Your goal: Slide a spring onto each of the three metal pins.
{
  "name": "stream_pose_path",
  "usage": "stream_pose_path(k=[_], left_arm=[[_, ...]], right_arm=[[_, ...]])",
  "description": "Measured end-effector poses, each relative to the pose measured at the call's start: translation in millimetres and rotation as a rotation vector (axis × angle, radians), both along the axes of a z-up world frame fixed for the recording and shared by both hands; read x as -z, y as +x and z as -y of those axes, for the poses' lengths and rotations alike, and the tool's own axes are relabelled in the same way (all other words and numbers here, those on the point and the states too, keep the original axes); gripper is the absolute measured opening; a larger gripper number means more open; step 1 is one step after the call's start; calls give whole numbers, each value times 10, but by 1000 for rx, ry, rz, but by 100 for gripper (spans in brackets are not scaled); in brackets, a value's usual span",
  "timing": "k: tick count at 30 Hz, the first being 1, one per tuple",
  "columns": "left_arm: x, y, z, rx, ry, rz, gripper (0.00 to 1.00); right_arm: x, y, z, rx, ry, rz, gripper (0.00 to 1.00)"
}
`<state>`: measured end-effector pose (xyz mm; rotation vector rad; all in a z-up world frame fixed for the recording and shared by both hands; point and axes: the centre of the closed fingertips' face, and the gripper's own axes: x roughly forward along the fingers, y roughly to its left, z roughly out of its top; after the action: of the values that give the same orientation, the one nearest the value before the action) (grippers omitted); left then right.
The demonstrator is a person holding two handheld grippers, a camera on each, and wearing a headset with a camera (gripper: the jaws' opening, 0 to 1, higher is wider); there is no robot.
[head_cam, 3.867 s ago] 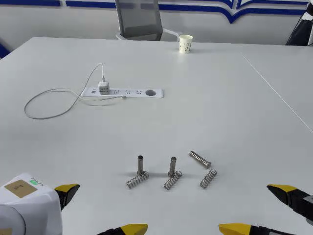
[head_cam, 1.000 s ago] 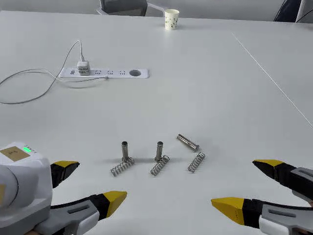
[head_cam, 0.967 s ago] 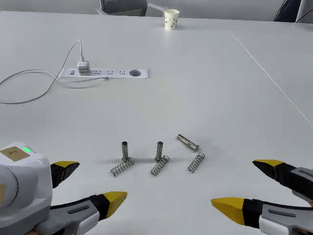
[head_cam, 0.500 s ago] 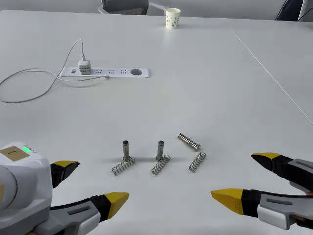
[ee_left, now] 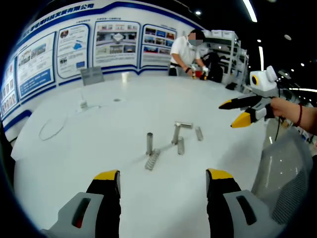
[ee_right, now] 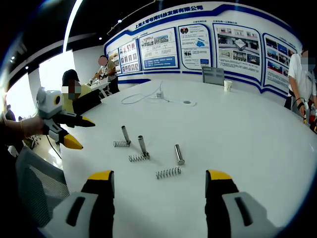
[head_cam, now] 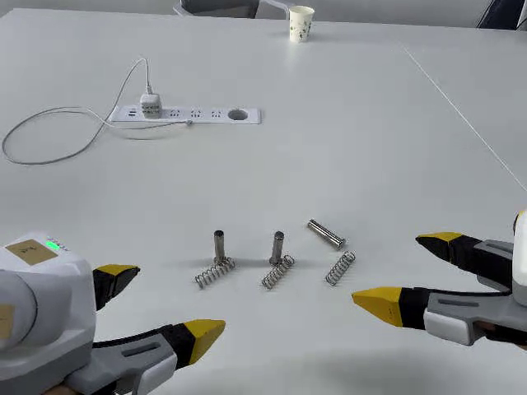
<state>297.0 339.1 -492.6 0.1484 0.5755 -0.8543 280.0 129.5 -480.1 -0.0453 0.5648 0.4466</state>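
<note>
Two metal pins stand upright on the white table; a third pin lies flat to their right. One loose spring lies in front of each: left spring, middle spring, right spring. My left gripper hovers open at the near left, short of the springs. My right gripper hovers open to the right of the right spring. In the left gripper view the pins sit ahead of the open jaws; the right gripper view has the lying pin nearest.
A white power strip with a plugged charger and a looping cable lies at the back left. A paper cup stands at the far edge. People stand beyond the table.
My right gripper has come forward and a little left, closer to the right spring. The left gripper has hardly moved. Pins and springs lie as before; the head camera shifted slightly.
</note>
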Motion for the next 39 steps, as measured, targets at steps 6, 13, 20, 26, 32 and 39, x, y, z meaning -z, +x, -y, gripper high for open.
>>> stream_pose_path(k=[6, 13, 20, 26, 32, 39], left_arm=[[7, -1, -8, -2, 0, -2, 72], [14, -4, -14, -3, 2, -5, 72], [26, -23, 2, -3, -2, -11, 72], [49, -36, 0, 0, 7, -12, 72], [55, -49, 3, -4, 5, -15, 73], [82, -49, -12, -6, 10, -16, 72]], right_arm=[[23, 99, 18, -9, -15, -7, 74], [39, 210, 27, -28, -34, -12, 70], [69, 334, -1, -60, -73, -19, 66], [100, 464, -68, -78, -89, -22, 62], [146, 611, -129, -76, -74, -24, 57], [247, 757, -122, -57, -71, -37, 49]])
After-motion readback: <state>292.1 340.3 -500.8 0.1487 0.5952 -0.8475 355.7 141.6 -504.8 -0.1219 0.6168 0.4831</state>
